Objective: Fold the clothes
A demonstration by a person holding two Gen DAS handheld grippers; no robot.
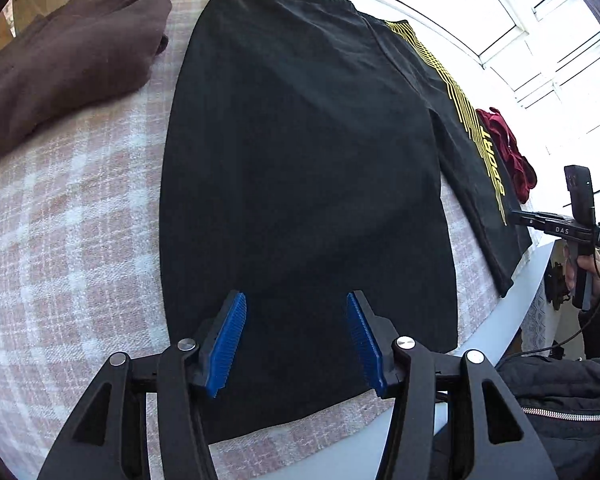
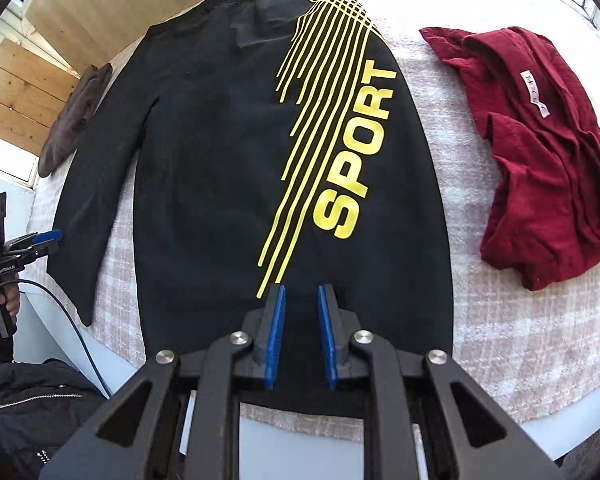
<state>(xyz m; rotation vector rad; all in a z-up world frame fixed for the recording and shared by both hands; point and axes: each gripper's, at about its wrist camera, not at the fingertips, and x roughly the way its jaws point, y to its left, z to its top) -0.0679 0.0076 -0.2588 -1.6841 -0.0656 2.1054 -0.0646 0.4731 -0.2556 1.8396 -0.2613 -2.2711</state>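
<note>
Across the middle of the surface [image 1: 60, 216], which is covered by a pink and white checked cloth [image 2: 520, 340], lie black shorts [image 1: 300, 152] spread flat, waistband toward the far edge and both leg hems toward the near edge. One leg carries yellow stripes and the word SPORT [image 2: 352, 152] running lengthwise; in the left wrist view that printed leg sits on the right side of the garment, reaching the near edge of the surface. The left hand-held gripper [image 1: 296, 336] hovers over the hem of the plain leg with its blue pads [image 1: 226, 340] spread wide and nothing between them; whether the tips touch the fabric cannot be told. The right hand-held gripper [image 2: 302, 334] sits low over the hem of the printed leg, its blue pads [image 2: 277, 332] parted by a narrow gap with black fabric visible between them, though it is not clear that they pinch it. A crumpled dark red garment [image 2: 540, 152] with a white label lies on the cloth just beside the printed leg, toward the right edge. A brown garment [image 1: 68, 60] is heaped toward the far left corner, apart from the shorts. A dark zipped jacket [image 1: 560, 392] shows at the near edge.
</note>
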